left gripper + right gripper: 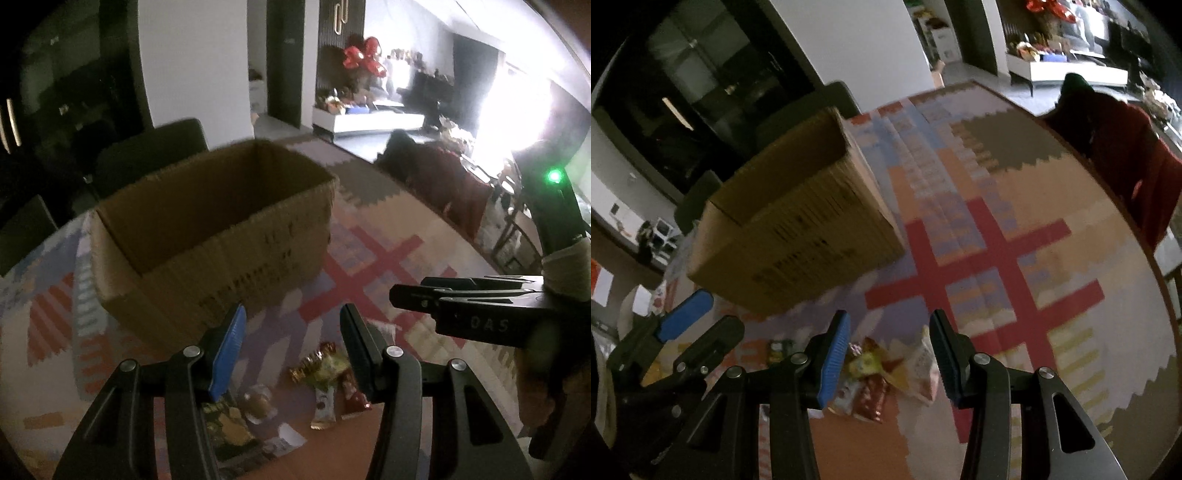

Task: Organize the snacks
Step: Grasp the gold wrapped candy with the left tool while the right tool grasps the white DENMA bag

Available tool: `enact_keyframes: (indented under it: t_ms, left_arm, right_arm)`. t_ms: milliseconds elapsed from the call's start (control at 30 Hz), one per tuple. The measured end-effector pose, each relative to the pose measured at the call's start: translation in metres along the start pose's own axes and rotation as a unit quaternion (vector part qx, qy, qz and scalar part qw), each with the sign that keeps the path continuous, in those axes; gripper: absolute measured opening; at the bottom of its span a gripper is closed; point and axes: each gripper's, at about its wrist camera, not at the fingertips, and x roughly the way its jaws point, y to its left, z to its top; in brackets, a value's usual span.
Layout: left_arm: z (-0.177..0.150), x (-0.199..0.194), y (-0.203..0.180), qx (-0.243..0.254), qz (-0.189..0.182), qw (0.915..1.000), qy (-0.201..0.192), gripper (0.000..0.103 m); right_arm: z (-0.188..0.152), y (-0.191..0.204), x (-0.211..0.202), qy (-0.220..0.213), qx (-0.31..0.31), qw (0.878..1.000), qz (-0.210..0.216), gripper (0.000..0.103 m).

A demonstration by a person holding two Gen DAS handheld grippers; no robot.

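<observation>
An open brown cardboard box [207, 229] stands on the patterned tablecloth; its visible inside looks empty. It also shows in the right wrist view [798, 221]. A small pile of wrapped snacks [321, 384] lies in front of the box: a gold-red wrapper, two bars, a round wrapped piece and a green-yellow packet [229, 424]. My left gripper [293, 314] hangs open above them with nothing between its pads. My right gripper [890, 319] is open too, over the same snack pile [886, 373]. Each gripper appears in the other's view: right gripper [408, 290], left gripper [722, 312].
The table is round, with its edge [1167, 295] curving along the right. A chair draped in dark red cloth [1137, 166] stands beyond that edge. Dark chairs [155, 151] sit behind the box. Bare tablecloth [1015, 221] stretches to the right of the box.
</observation>
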Motion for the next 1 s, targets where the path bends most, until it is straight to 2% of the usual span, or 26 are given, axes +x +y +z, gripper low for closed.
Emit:
enact_keyframes:
  t_ms: [300,600,800,1000]
  left_arm:
    - [-0.027,0.043,-0.001,0.014,-0.020,0.9972,0.070,0.052]
    - [-0.036,0.077,-0.003,0.014,-0.046,0.9927,0.111,0.050]
    - [-0.037,0.094,0.000,-0.002,-0.056,0.9897,0.132,0.044]
    - [-0.042,0.110,-0.004,0.004,-0.055,0.9878,0.146,0.036]
  right_arm:
    - [-0.025,-0.018,0.038,0.055,0.035,0.998,-0.022,0.046]
    - [-0.036,-0.028,0.062,0.084,0.061,0.994,-0.028,0.046]
    - [-0.034,-0.033,0.073,0.093,0.078,0.992,-0.029,0.046]
    - [-0.030,-0.031,0.082,0.099,0.075,0.992,-0.028,0.046]
